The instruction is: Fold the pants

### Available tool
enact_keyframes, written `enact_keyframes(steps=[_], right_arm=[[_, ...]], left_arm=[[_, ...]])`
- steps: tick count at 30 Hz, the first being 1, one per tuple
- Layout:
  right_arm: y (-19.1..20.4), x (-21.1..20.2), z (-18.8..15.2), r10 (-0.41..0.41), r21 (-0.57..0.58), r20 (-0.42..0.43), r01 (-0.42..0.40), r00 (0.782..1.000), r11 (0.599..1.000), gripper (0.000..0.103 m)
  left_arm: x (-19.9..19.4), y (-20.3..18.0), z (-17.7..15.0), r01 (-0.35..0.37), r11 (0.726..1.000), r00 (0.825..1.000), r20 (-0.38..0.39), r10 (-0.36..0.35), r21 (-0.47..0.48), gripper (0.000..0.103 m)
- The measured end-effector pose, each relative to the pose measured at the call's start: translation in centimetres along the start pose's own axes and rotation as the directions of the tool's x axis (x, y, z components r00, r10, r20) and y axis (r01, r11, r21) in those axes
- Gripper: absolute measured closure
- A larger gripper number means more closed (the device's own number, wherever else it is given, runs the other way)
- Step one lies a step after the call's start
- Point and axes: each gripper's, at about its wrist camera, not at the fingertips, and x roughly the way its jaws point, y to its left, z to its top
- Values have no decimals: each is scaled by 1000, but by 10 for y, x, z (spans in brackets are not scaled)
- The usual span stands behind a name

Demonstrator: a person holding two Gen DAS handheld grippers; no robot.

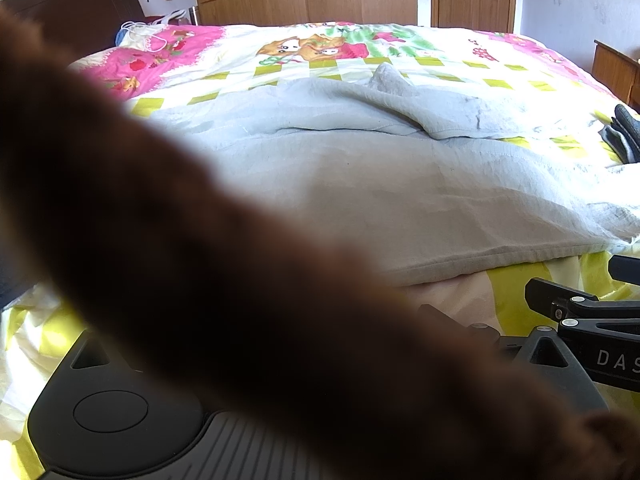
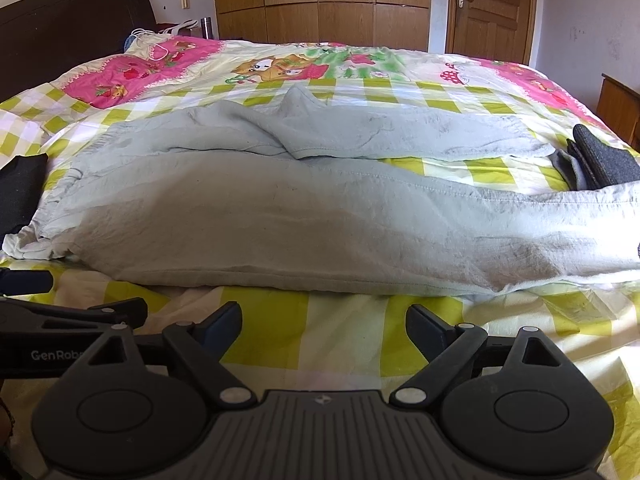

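The pale grey pants (image 2: 304, 200) lie spread across the bed (image 2: 344, 340), waistband at 9 o'clock, legs toward 3 o'clock. At 6 o'clock the right gripper (image 2: 324, 326) hovers, fingers apart, empty. A blurred brown sleeve (image 1: 208, 260) hides the left gripper's fingers; I cannot tell their state.

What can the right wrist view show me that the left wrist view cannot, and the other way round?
Only the right wrist view shows the right hand-held gripper whole, its jaws open above the checked bedspread, and a black cloth at the left edge.

Only the left wrist view shows a blurred brown sleeve that covers most of the left hand-held gripper, so its jaws cannot be judged.

Both show the pale grey pants spread across the bed, the dark grey folded garment on the right, the wardrobe and the door.
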Motion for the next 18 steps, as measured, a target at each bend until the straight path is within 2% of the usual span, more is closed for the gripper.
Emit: enact_keyframes(steps=[4,9,13,18], right_arm=[[7,-6,11,18,-21,21,-18,1000,1000,2],[33,-9,30,67,-99,62,-60,996,993,2],[68,-2,45,122,-189,70,-107,990,976,2],[121,18,53,192,-321,47,-167,980,932,2]], left_arm=[[-9,9,7,7,1000,1000,27,-7,-7,1],[-19,39,17,-12,1000,998,67,14,-22,0],[-18,72,20,-55,998,994,91,56,-8,0],[-2,114,21,-112,993,991,74,115,-40,0]])
